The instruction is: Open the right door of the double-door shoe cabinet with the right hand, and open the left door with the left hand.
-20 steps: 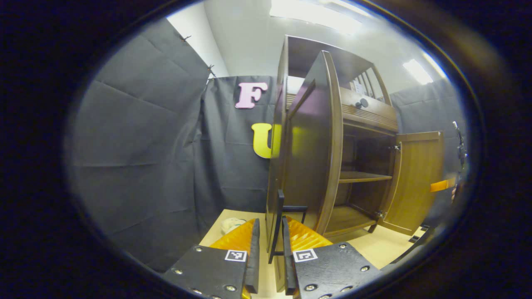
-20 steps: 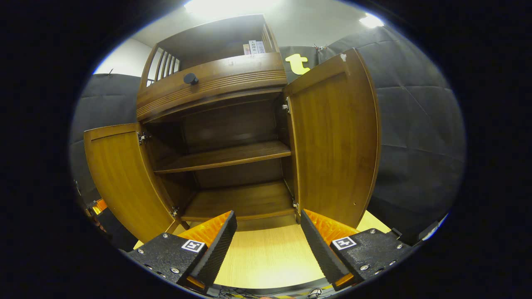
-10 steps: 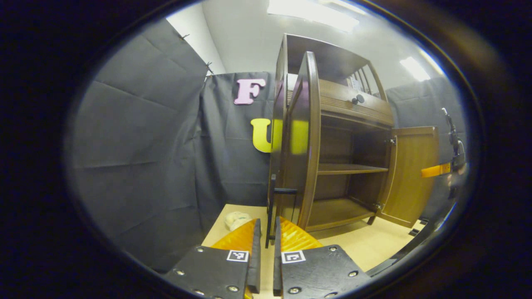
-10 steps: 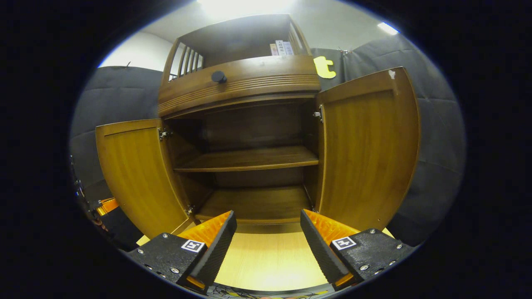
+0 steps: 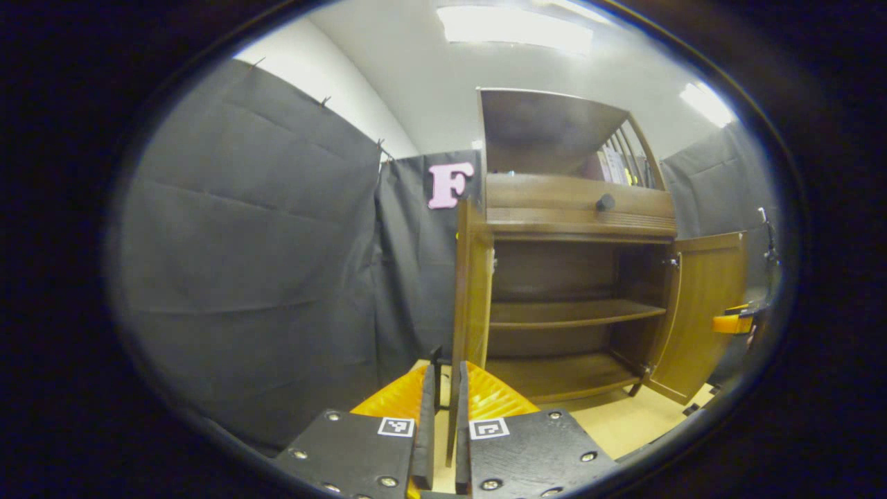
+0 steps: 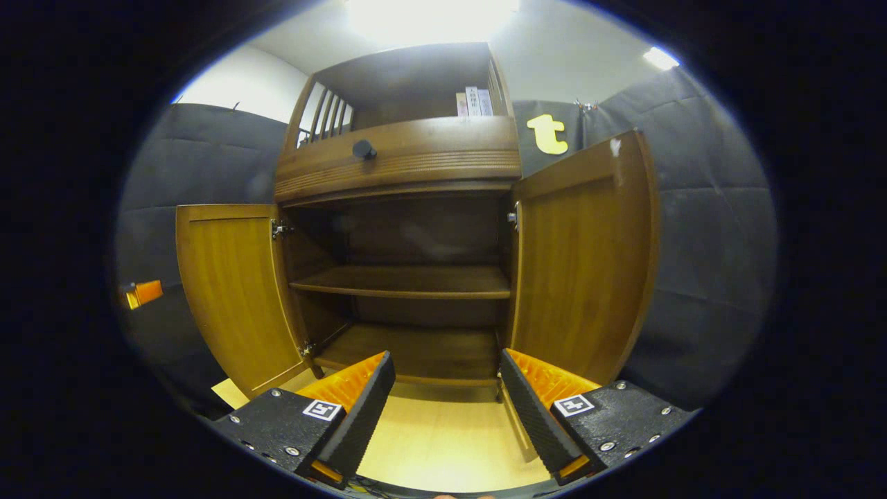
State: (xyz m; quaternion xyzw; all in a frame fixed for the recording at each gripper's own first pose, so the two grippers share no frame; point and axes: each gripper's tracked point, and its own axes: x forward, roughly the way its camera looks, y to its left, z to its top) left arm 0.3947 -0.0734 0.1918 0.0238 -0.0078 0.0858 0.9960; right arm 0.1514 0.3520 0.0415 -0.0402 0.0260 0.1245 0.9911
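The brown wooden shoe cabinet (image 6: 398, 163) stands with both doors swung out and its inner shelf (image 6: 409, 281) bare. In the right gripper view the right door (image 6: 582, 256) hangs open on the right and the left door (image 6: 229, 291) on the left. My right gripper (image 6: 445, 357) is open in front of the cabinet's bottom, holding nothing. In the left gripper view the left door (image 5: 475, 291) is seen nearly edge-on, and my left gripper (image 5: 445, 367) is shut on its black handle (image 5: 436, 360). The right door (image 5: 703, 312) stands open farther right.
A drawer with a black knob (image 6: 362, 149) sits above the doors, and an open top shelf holds a few books (image 6: 472, 102). The cabinet stands on a light wooden floor (image 6: 443, 436). Black cloth walls close in on both sides.
The left door has swung farther open with my left gripper on its handle, and that view has turned to face the cabinet's inside. My right gripper stays open and has shifted slightly.
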